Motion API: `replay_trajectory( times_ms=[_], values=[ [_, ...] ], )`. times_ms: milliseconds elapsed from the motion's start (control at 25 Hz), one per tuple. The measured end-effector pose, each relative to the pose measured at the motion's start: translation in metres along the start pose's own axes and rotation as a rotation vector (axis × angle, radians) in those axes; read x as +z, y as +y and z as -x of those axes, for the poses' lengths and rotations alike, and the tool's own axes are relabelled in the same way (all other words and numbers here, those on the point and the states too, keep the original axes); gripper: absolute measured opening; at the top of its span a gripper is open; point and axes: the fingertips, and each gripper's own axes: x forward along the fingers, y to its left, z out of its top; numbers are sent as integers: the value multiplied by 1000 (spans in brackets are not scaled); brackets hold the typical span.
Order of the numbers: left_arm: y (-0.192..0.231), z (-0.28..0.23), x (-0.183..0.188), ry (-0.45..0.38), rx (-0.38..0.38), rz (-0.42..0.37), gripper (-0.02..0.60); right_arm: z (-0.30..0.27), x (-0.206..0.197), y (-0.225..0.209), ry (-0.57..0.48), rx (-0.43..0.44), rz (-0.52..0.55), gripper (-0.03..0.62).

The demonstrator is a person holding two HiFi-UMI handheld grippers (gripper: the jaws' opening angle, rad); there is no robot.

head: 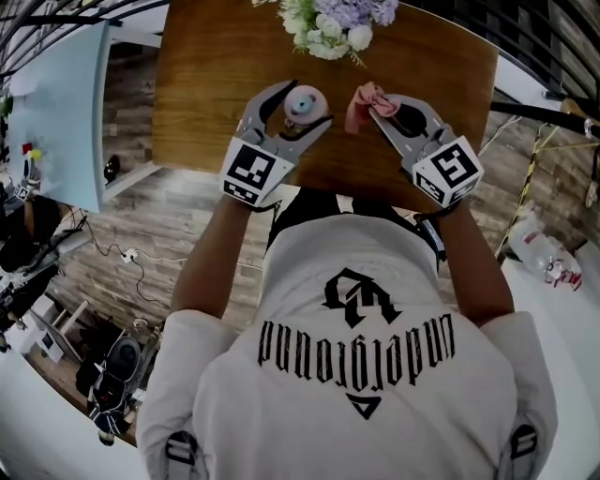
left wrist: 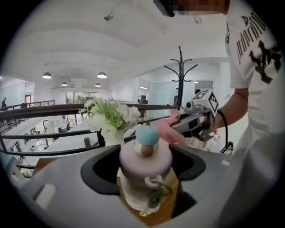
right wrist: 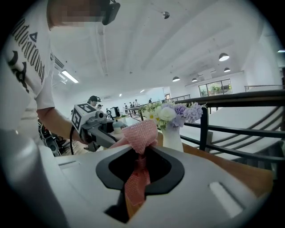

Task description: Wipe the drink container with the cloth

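The drink container (head: 302,103) is a pale bottle with a pink lid and a blue knob on top. My left gripper (head: 305,101) is shut on it over the wooden table (head: 206,75). In the left gripper view the container (left wrist: 144,171) stands upright between the jaws, a small loop hanging from its lid. My right gripper (head: 375,105) is shut on a bunched pink cloth (head: 366,98), held just right of the container without touching it. In the right gripper view the cloth (right wrist: 140,133) sticks up out of the jaws, with a tail hanging below.
A white vase of white and purple flowers (head: 333,21) stands at the table's far edge, just beyond both grippers. A black railing (right wrist: 222,124) runs behind the table. The near table edge lies under my forearms.
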Motion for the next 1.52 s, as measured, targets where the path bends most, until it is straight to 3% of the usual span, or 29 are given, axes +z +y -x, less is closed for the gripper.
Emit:
replay_trajectory(
  times_ms=[800,1520],
  values=[
    [14,-52,-104,166,40,42,385,-8,-55,-15,102,-22,-80,51],
    [8,-46,-108,131,62,-21,385,-12,-57,1,109,8,-71,51]
  ],
)
